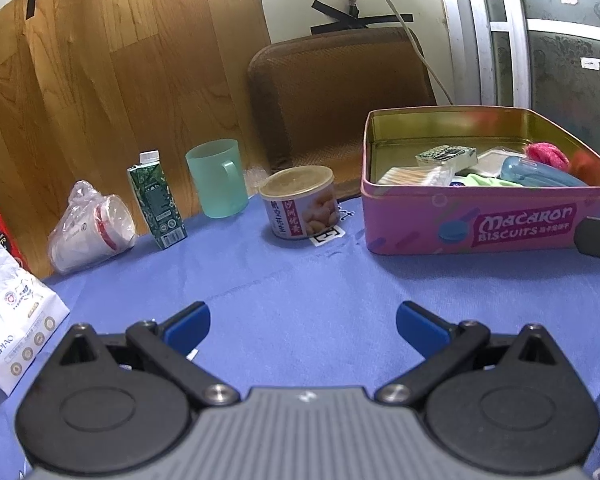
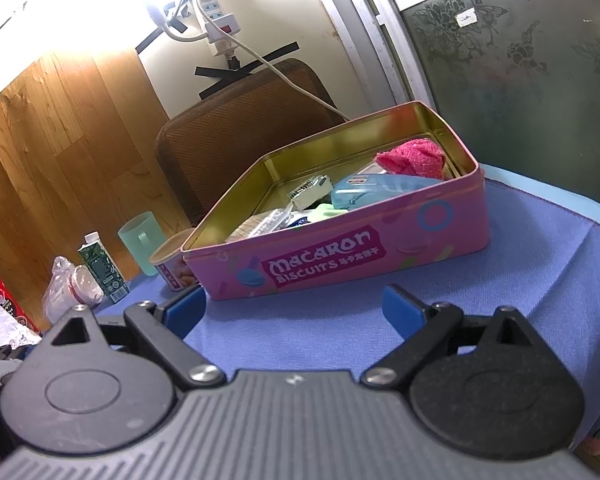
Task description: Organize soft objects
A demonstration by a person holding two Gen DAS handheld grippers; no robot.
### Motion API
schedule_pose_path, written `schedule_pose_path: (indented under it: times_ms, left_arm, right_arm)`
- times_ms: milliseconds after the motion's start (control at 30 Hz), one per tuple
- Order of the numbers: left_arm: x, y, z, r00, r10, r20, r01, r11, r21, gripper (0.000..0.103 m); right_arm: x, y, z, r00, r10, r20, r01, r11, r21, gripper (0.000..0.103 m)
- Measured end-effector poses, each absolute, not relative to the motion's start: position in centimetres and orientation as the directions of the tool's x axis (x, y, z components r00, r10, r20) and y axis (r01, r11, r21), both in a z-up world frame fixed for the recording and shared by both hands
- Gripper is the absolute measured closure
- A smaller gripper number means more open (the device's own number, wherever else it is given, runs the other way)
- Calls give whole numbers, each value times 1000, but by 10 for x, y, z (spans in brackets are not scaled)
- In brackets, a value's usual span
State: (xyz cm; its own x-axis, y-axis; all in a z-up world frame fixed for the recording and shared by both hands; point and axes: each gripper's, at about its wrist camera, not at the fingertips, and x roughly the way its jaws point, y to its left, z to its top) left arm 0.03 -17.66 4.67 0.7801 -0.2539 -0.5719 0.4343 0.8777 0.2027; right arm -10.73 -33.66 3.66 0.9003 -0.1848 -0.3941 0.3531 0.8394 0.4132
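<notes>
Reading left to right on my left wrist view: tissue pack at the far left edge, bagged paper cups lying on their side, green carton upright, mint mug, peanut can, then the pink tin at the right, lid off. Soft stuff seems mostly inside the tin already: pink fuzzy cloth in the far right corner, a green cloth mid-tin, next to a blue plastic case and a sponge pad (can't tell if that one is loose or resting on something). My guess is the step in hand is picking the next soft item, and the candidates are the tissue pack and the bagged cups at the left. For a good grab I'd go in low and level, pinch the pack across its narrow body rather than the crumpled top, and keep clear of the carton, which looks tippy. Left claw: spread wide, empty, above bare blue cloth on the surface, touching nothing. Right claw: also spread wide, empty, just short of the tin's front wall, not contacting it.
</notes>
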Motion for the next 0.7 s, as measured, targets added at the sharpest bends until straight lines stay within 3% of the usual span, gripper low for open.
schedule_pose_path:
  times_ms: [700]
  left_arm:
    - [-1,-184,38,729,-262,-632,480,855,199,0]
  right_arm:
    - [-108,-339,34,898,-187,-399,360,833,420,6]
